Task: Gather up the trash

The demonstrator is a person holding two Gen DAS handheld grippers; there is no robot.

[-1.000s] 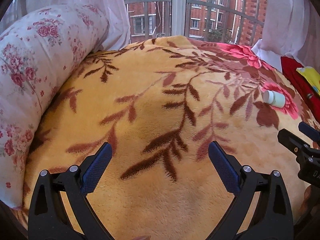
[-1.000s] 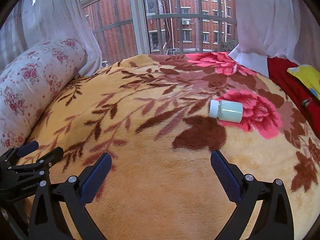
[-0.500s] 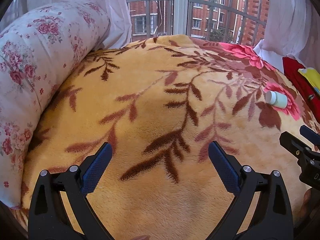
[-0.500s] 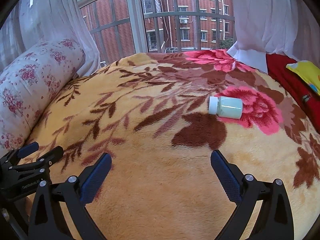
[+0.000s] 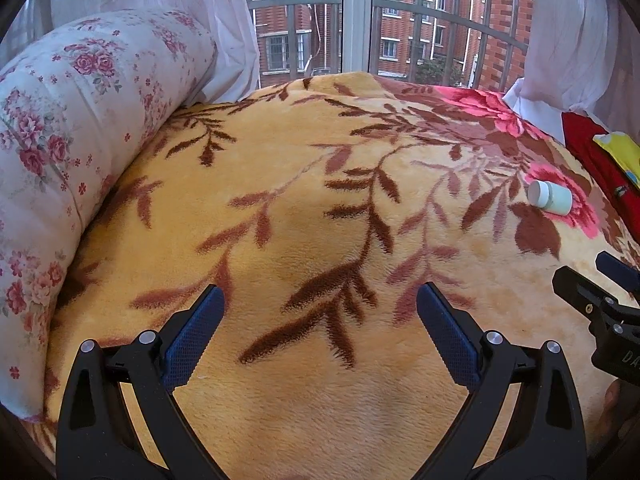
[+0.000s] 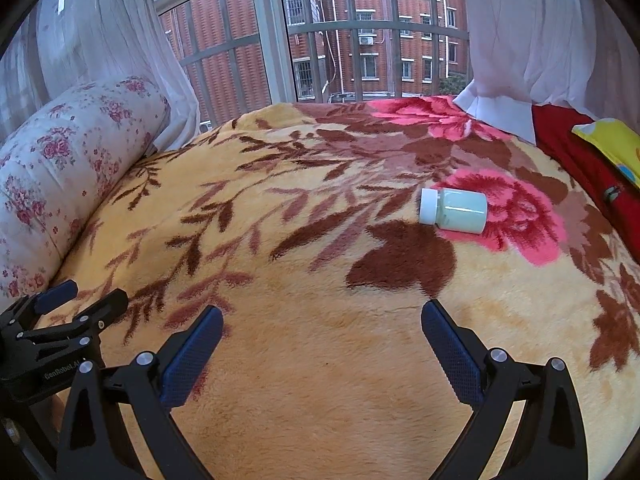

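A small pale green bottle [image 6: 454, 210] with a white cap lies on its side on a pink flower of the yellow leaf-patterned blanket [image 6: 320, 360]. It also shows far right in the left wrist view as the bottle [image 5: 550, 197]. My right gripper [image 6: 318, 314] is open above the blanket, well short of the bottle, which lies ahead and to the right. My left gripper [image 5: 318, 294] is open over bare blanket, with nothing between its fingers. Each gripper appears at the edge of the other's view.
A rolled floral quilt [image 5: 72, 128] runs along the left side of the bed. White curtains [image 6: 540, 32] and a barred window [image 6: 340, 40] stand behind. Red cloth [image 6: 580, 160] and a yellow item [image 6: 612, 140] lie at the right edge.
Both views have crept slightly forward; the bottle sits a little nearer in the right wrist view. Both grippers stay open.
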